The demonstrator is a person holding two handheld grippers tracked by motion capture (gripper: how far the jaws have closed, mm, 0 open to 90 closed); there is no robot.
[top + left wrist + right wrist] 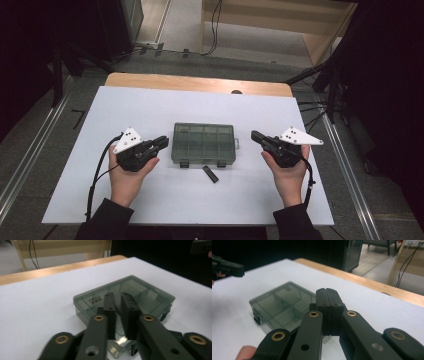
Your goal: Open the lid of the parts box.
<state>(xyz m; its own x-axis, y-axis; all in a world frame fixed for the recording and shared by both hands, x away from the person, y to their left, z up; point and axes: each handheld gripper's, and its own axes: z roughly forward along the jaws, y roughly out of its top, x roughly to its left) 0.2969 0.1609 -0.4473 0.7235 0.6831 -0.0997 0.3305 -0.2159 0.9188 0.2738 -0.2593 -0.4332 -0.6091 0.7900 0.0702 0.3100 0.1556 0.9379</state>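
Sleeves: dark cuffs at the near edge of the high view, my two forearms coming in over the white surface (150,200).
Left hand (126,176): wrapped under my left tool, palm up toward the box.
Left tool (164,142): jaws nearly together with a thin slit between them and nothing in it; tips aimed right, just beside the left short end of the box. From the left gripper view (120,300) the tips hang over the box's near corner; I cannot tell whether they touch the lid.
Right hand (289,172): holds my right tool from below, a little apart from the box.
Right tool (255,135): jaws pressed fully together, holding nothing, tips aimed left at the box's right short end with a gap of bare surface between. The right gripper view (327,293) shows the two pads meeting flat.
Small black piece (211,174): lies on the surface just in front of the box, tilted, its long axis running from near-right to far-left.
Compartment box (203,144): smoky clear plastic, lid down, flat in the middle of the surface between my tools. Long axis runs left to right; two dark latches face me on the near long side, dividers visible through the lid.
Wooden edge (200,82): strip beyond the white surface's far side.
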